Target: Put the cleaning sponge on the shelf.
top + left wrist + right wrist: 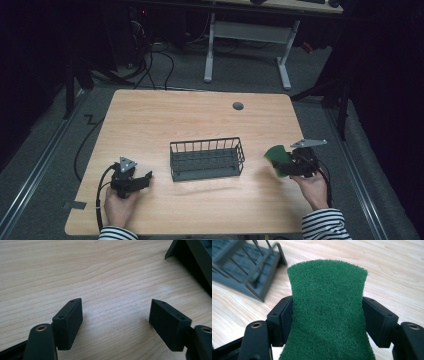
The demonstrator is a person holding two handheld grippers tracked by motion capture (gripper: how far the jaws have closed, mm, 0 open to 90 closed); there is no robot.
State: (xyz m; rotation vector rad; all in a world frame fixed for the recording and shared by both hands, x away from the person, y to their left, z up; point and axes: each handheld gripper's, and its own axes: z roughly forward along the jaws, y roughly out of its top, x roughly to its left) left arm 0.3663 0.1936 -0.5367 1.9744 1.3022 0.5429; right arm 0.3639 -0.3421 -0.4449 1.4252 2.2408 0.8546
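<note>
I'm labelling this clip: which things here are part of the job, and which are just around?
Likely in the job:
green pad, pinched in the right gripper
wire basket, mid-table
left gripper, open, holding nothing

Just around:
table grommet
second desk behind
floor cables

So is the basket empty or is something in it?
Empty. The basket shows just bare wire and floor; the green scrub pad sits outside, gripped by the right tool.

No text, label, brand, number or sign can be read anywhere in these views.
</note>
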